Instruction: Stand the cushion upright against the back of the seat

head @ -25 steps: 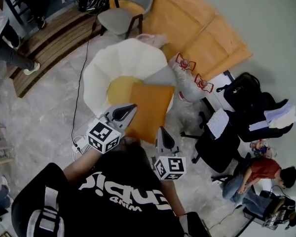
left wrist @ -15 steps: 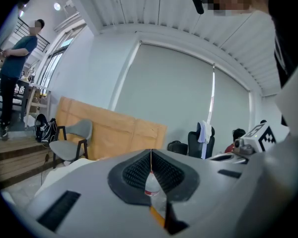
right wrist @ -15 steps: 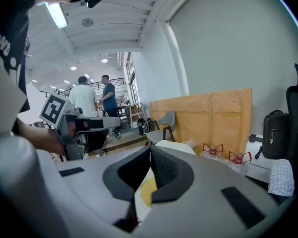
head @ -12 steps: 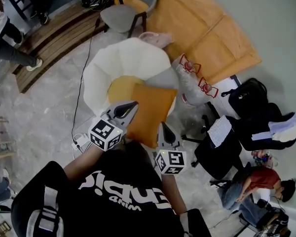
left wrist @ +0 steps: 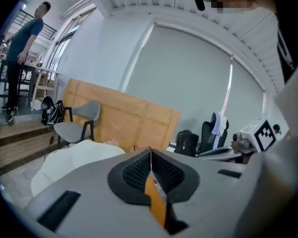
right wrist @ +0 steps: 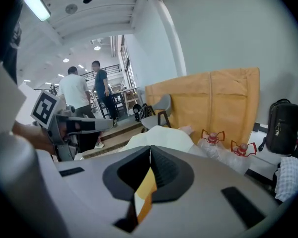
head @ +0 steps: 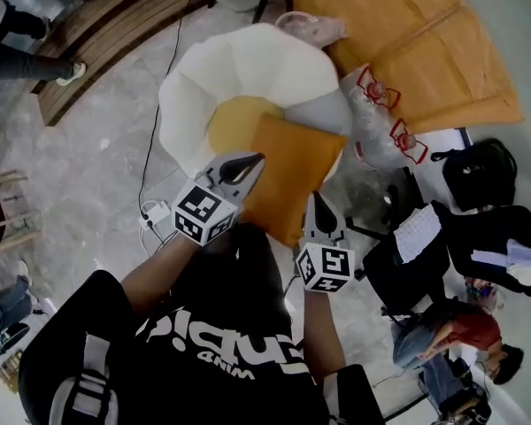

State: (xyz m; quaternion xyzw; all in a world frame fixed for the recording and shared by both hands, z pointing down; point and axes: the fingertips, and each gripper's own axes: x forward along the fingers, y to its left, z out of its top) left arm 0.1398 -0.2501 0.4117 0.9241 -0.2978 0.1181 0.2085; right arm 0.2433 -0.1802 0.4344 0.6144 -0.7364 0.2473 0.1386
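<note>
While left claw (head: 252, 159) and right claw (head: 316, 198) pinch it, square orange cushion (head: 296, 165), cream seat (head: 248, 60).

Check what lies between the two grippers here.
The orange cushion: its near part spans from the left gripper to the right gripper, both shut on it, seen in the head view.

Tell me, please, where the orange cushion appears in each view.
Head view: orange cushion at centre, over the white seat.
Left gripper view: an orange sliver, bottom centre, pinched in the left gripper.
Right gripper view: an orange sliver, bottom centre, pinched in the right gripper.
Shared landmark: the white seat.
</note>
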